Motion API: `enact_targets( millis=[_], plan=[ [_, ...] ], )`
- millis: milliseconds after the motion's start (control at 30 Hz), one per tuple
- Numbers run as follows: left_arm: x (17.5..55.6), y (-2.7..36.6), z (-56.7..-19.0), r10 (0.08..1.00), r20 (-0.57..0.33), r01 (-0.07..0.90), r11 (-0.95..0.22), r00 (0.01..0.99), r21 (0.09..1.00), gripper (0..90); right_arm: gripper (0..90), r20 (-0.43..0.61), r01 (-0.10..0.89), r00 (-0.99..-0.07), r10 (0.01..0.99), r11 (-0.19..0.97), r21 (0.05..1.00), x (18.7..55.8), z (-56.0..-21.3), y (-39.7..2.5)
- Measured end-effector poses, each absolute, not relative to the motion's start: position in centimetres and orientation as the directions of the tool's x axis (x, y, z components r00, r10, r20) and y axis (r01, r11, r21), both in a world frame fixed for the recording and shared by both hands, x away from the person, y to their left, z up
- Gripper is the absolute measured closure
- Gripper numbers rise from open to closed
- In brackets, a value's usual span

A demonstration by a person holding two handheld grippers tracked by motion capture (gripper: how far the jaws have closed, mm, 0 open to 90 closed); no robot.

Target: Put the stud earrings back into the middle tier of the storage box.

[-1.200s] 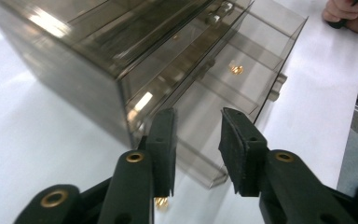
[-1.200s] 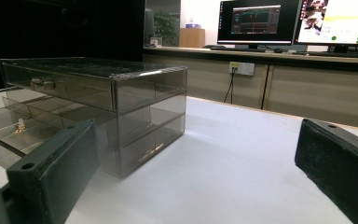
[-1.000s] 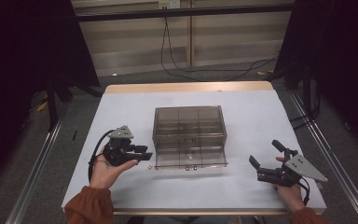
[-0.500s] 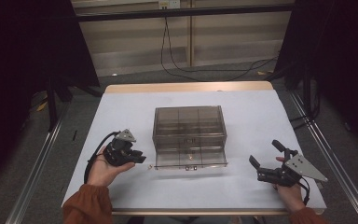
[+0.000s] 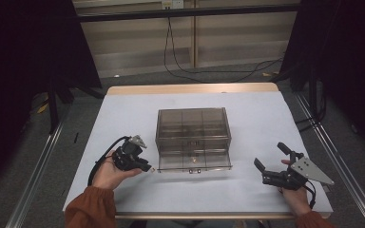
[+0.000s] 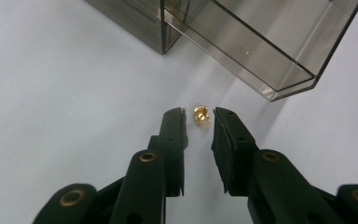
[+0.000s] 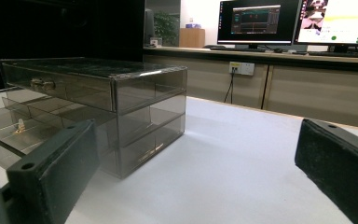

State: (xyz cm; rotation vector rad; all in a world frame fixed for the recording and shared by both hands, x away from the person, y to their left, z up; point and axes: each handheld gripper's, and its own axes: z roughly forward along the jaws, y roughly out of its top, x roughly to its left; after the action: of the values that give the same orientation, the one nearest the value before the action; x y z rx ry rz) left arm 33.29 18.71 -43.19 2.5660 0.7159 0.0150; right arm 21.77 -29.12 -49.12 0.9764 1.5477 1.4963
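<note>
A smoke-tinted clear plastic drawer box (image 5: 193,137) stands on the white-covered table (image 5: 266,123) with its pale wood edge. A small shiny gold metal piece (image 6: 201,115) lies between the black left claw (image 6: 199,122) tips; sleeves (image 5: 89,209) are rust-orange.

The drawer box (image 5: 193,137) is see-through smoky plastic, smooth and shiny. Beside it, a tiny gold piece (image 6: 201,116) looks like shiny metal. The bench (image 5: 266,118) under the box is white and matt.

Smoked clear-plastic drawer cabinet (image 5: 193,130) sits mid-table, bottom drawer (image 5: 195,161) pulled out toward the person, blocking the centre front. White tabletop (image 5: 266,123) is open on both flanks and behind. Small gold piece (image 6: 201,115) lies just off the drawer's corner, probably clear of it.
</note>
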Motion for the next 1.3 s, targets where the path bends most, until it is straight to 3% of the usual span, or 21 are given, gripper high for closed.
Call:
enact_targets(
  millis=[133, 567, 1300],
  plan=[
    [33.6, 17.8, -43.6, 0.476, -0.119, 0.483, -0.788, 0.871, 0.381, 72.9, 0.0, -0.012, 0.019, -0.420, 0.907, 0.022, 1.000, 21.8, -49.1, -29.1],
    [34.4, 17.0, -44.0, 0.481, -0.124, 0.494, -0.810, 0.868, 0.316, 76.6, 0.0, -0.014, 0.019, -0.423, 0.906, 0.024, 1.000, 21.8, -49.1, -29.1],
    [34.9, 16.4, -44.8, 0.466, -0.136, 0.485, -0.824, 0.874, 0.294, 85.4, 0.0, -0.012, 0.019, -0.424, 0.906, 0.022, 1.000, 21.8, -49.1, -29.1]
  ],
)
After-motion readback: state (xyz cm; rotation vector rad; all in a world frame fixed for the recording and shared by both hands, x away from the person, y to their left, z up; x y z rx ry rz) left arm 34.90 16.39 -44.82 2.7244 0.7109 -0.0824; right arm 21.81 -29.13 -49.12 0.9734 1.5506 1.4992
